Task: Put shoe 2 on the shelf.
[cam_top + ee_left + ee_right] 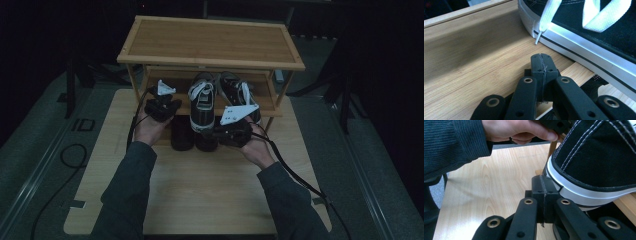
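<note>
Both claws were pressed together and gripped nothing. The left claw [541,58] hovered over the wooden shelf [474,65] just beside the black sneaker [599,37] with white laces. The right claw [544,182] sat at that sneaker's [599,157] heel, above the table [494,185].

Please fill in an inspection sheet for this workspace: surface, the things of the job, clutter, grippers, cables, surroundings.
Surface: pale wooden table board, bare in front of the rack.
Job's things: two black canvas sneakers with white laces on the middle shelf of the bamboo shoe rack; dark shoes below them.
Clutter: nothing seen.
Grippers: left gripper shut, jaws empty, over the shelf beside a sneaker; right gripper shut, jaws empty, at a sneaker's sole.
Cables: black cable trails from the right gripper; another lies on the floor.
Surroundings: dark; grey floor, black stands.
</note>
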Action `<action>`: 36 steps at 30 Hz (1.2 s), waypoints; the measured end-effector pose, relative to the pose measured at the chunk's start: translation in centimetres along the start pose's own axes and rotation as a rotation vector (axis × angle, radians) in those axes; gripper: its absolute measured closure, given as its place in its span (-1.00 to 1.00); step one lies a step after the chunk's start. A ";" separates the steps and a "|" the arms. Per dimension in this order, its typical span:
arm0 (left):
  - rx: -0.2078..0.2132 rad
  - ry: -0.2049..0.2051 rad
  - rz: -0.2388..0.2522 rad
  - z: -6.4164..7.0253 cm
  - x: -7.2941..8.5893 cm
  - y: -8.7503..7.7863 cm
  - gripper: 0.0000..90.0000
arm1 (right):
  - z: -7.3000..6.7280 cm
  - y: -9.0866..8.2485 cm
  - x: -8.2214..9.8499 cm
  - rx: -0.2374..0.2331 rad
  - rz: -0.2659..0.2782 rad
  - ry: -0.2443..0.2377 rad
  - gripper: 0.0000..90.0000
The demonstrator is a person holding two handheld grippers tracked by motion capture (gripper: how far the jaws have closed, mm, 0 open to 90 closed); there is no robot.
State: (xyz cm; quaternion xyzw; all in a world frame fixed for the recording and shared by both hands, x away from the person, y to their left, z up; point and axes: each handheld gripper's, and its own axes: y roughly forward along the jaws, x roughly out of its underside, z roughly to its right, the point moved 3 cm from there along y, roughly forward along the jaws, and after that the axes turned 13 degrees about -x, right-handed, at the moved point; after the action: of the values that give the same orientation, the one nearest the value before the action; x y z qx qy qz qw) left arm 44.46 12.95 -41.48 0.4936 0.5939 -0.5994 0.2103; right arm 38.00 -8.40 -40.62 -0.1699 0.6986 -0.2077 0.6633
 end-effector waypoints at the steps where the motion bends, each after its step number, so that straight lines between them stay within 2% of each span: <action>1: -0.002 0.001 0.000 0.0 0.0 0.0 1.00 | 0.0 0.1 0.0 0.002 0.004 0.000 1.00; 5: -0.002 0.002 0.001 0.0 0.0 0.0 1.00 | 0.1 0.3 -0.5 0.007 0.017 -0.007 1.00; 9: -0.003 -0.001 0.003 0.0 0.0 0.0 1.00 | 0.2 0.5 -0.8 0.012 0.007 -0.018 1.00; 15: -0.005 0.004 0.004 0.1 0.1 0.0 1.00 | 0.2 0.8 -0.2 0.013 -0.002 -0.019 1.00; 26: 0.000 0.001 0.002 0.0 0.1 0.0 1.00 | 0.4 -0.3 0.2 0.050 0.000 -0.014 1.00; 29: 0.004 -0.004 0.003 0.0 0.1 0.0 1.00 | 0.7 -0.4 -0.1 0.072 0.026 -0.016 1.00; 32: 0.004 -0.001 0.003 -0.1 0.1 0.0 1.00 | 1.3 -0.7 0.0 0.068 0.044 0.009 1.00; 36: 0.002 0.002 0.001 -0.1 0.1 0.0 1.00 | 1.4 -0.3 0.1 0.088 0.014 -0.005 1.00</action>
State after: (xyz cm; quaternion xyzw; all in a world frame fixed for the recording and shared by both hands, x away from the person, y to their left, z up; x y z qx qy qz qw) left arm 44.41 13.06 -41.53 0.4948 0.5932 -0.5995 0.2095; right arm 39.37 -8.77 -40.62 -0.1364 0.6884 -0.2332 0.6732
